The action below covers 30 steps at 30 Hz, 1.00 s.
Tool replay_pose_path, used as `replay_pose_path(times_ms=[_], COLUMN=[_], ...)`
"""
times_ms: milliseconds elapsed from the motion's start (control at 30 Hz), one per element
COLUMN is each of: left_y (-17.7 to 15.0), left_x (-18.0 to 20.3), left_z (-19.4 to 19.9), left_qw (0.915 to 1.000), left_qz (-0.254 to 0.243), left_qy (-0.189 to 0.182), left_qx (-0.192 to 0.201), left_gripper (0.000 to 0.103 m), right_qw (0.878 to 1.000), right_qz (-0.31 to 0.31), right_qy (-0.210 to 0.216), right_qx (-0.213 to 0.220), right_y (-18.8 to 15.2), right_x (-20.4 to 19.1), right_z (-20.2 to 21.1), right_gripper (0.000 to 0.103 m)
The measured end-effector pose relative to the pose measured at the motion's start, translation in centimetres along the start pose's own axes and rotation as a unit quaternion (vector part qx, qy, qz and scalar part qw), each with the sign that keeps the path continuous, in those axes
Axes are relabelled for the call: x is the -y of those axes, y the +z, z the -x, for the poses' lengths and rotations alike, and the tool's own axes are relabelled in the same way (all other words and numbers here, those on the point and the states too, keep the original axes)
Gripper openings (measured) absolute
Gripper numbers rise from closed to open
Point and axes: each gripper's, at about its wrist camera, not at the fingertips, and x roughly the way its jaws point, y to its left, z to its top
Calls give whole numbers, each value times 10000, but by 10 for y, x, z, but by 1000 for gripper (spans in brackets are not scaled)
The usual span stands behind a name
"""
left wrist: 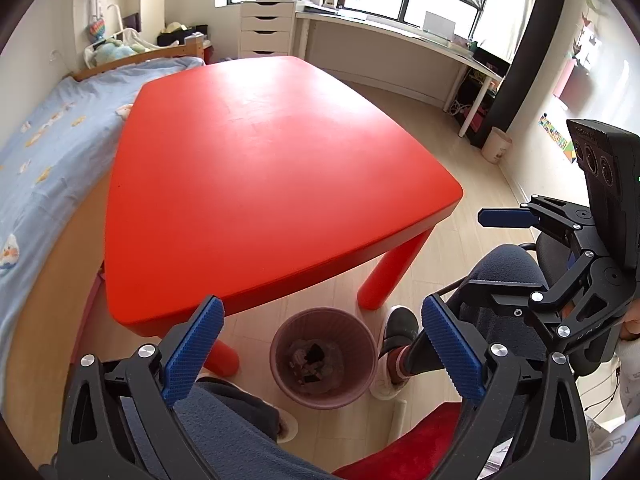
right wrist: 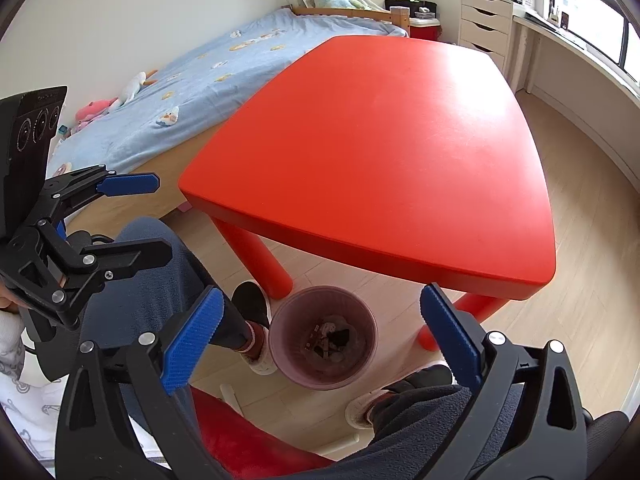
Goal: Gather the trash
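Note:
A pinkish ribbed waste bin (left wrist: pixel 324 358) stands on the floor under the near edge of the red table (left wrist: pixel 260 160), with dark and pale scraps of trash (left wrist: pixel 310 360) at its bottom. It also shows in the right wrist view (right wrist: pixel 323 338). My left gripper (left wrist: pixel 322 354) is open and empty, held above the bin. My right gripper (right wrist: pixel 318 340) is open and empty too, above the bin; it shows at the right of the left wrist view (left wrist: pixel 486 252). The left gripper shows at the left of the right wrist view (right wrist: pixel 158 216). The red tabletop (right wrist: pixel 380 140) is bare.
The person's legs and shoes (left wrist: pixel 396 332) flank the bin, above a red seat (left wrist: pixel 404 448). A bed with a blue cover (left wrist: pixel 48 152) runs along the table's left. A white drawer unit (left wrist: pixel 266 28), a long desk (left wrist: pixel 400 44) and a second bin (left wrist: pixel 496 144) stand beyond.

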Motion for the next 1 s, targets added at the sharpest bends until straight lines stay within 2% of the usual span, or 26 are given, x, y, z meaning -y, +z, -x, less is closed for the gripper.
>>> replay_pose_path(times_ms=[500, 633, 1000], left_y=[8, 17, 56], left_x=[-5, -9, -20], left_z=[7, 11, 16], left_qw=[9996, 9993, 9972], left_qz=[167, 158, 101], left_qy=[68, 50, 297], left_qx=[196, 345, 672], left_gripper=[95, 95, 95], right_qw=[9996, 9990, 9948], right_qz=[-126, -152, -199], right_qy=[-181, -272, -532], right_qx=[195, 317, 845], right_y=[10, 21, 70], right_x=[3, 7, 27], right_z=[10, 15, 34], right_gripper=[100, 100, 100])
